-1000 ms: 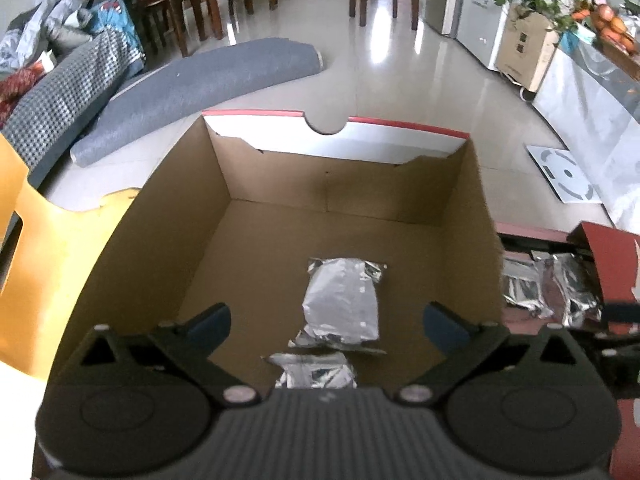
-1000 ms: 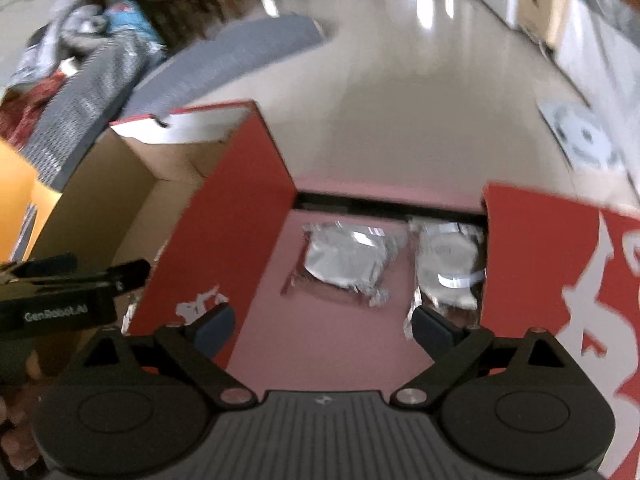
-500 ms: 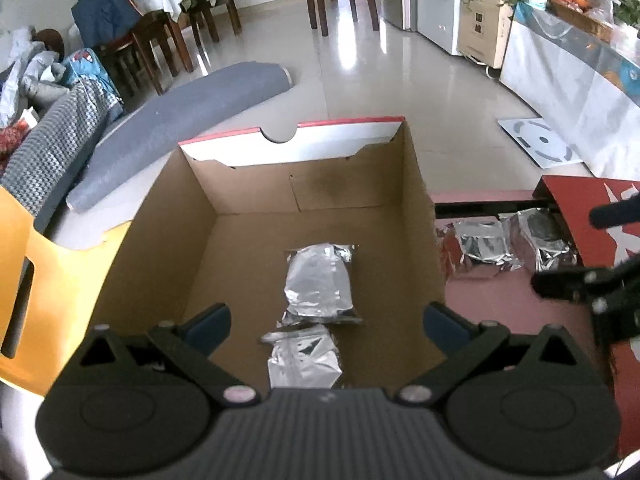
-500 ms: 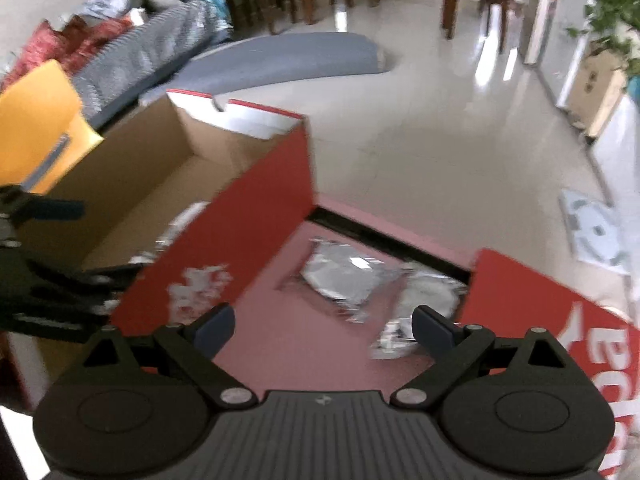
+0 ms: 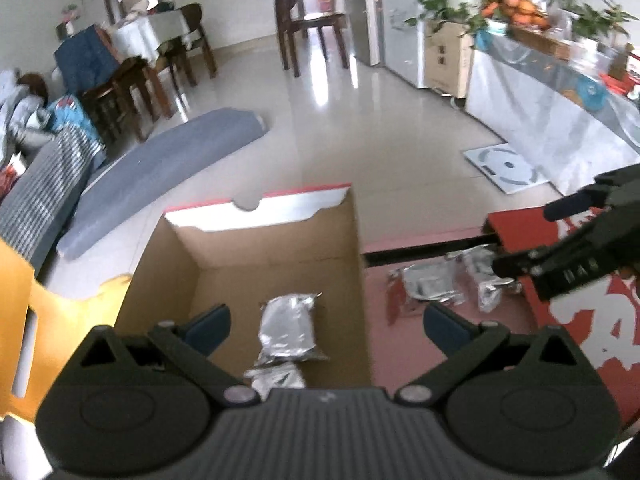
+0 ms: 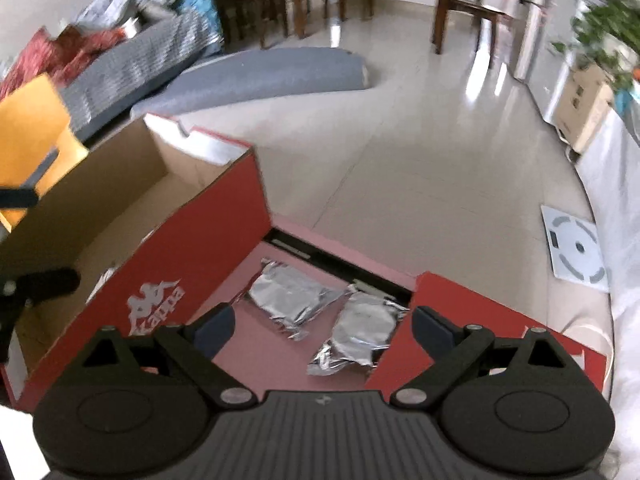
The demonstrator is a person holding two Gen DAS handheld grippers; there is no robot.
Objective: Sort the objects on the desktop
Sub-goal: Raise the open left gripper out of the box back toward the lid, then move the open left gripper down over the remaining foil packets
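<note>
1. 2 foil pouches lie side by side on the pink table surface, between the red shoebox and the red lid.
2. 2 further pouches lie inside the shoebox.
3. The pouches appear light, thin and crinkly. The foil is probably slippery and creases under pressure.
4. Recommended hold: a crimped end seam or a raised edge, not the flat middle.
5. The right gripper hangs above the 2 outer pouches, jaws spread wide, holding nothing.
6. The left gripper hovers over the box's right wall, jaws equally wide, touching nothing.
</note>
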